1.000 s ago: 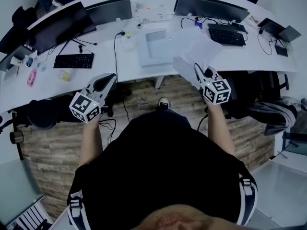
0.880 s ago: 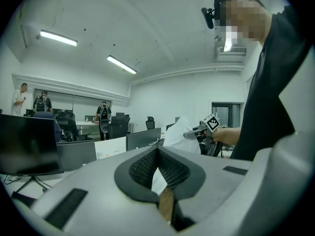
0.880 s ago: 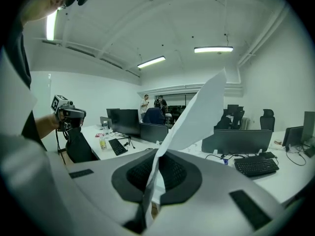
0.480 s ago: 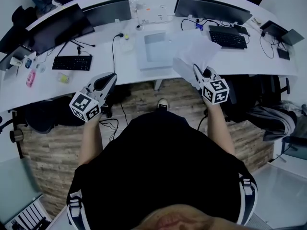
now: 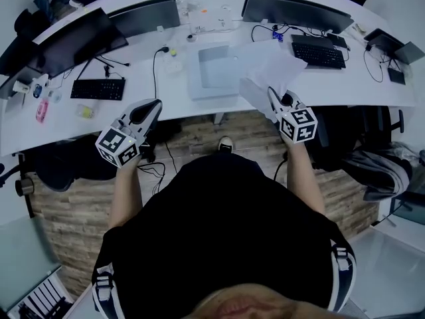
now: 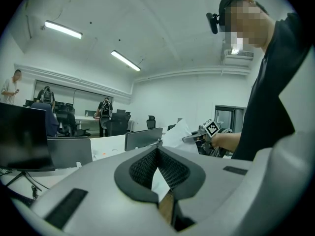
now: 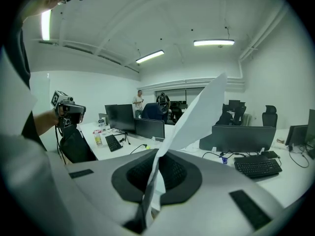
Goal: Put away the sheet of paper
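Observation:
The white sheet of paper [image 5: 269, 68] stands up from my right gripper [image 5: 272, 93], which is shut on its lower edge just in front of the white desk [image 5: 166, 98]. In the right gripper view the sheet [image 7: 197, 112] rises up and to the right from between the closed pads of that gripper [image 7: 156, 154]. My left gripper [image 5: 156, 104] hangs at the desk's front edge to the left, shut with nothing in it. In the left gripper view its pads meet at the tip [image 6: 157, 150], and the right gripper [image 6: 204, 131] with the sheet [image 6: 174, 134] shows beyond.
A grey open tray [image 5: 212, 68] lies on the desk between the grippers. Monitors [image 5: 292, 8] [image 5: 143, 15] line the back, with keyboards [image 5: 99, 88] [image 5: 317, 50] and a hanging cable [image 5: 159, 92]. A dark chair [image 5: 372, 158] stands at the right. People stand far off [image 6: 106, 112].
The right gripper and its sheet have edged slightly toward the desk. The left gripper has hardly moved.

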Demonstrator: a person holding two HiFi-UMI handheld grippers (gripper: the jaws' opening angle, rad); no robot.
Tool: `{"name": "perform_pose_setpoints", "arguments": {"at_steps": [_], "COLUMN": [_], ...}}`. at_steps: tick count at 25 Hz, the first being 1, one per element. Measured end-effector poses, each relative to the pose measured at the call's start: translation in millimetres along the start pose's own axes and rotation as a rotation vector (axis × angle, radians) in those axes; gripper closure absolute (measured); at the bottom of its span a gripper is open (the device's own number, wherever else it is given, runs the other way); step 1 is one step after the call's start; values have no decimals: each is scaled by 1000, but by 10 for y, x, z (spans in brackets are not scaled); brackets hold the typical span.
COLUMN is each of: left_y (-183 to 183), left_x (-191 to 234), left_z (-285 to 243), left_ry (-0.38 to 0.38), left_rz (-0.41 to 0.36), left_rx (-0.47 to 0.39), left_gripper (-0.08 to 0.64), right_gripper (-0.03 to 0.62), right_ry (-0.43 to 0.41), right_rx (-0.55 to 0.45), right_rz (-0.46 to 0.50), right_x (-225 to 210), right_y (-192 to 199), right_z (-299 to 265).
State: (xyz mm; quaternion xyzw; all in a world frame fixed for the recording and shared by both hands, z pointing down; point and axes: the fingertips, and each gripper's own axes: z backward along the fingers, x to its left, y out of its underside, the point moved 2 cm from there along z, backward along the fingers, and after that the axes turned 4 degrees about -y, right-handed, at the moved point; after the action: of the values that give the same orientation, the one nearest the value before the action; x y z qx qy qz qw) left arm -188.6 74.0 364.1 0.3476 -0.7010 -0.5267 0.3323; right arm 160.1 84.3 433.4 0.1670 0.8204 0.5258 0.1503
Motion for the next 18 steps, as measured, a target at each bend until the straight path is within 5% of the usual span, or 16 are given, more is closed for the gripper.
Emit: {"name": "perform_pose_setpoints", "arguments": {"at_steps": [18], "left_y": [-33], "left_x": [376], "left_z": [-562], "left_ry": [-36], "left_rz": [38], "left_rx": [9], "left_gripper": [538], "right_gripper": [577], "right_ry": [-26], "right_rx": [60], "right_rz": [18], "right_x": [-535], "right_y": [-56], "right_z": [-533]}}
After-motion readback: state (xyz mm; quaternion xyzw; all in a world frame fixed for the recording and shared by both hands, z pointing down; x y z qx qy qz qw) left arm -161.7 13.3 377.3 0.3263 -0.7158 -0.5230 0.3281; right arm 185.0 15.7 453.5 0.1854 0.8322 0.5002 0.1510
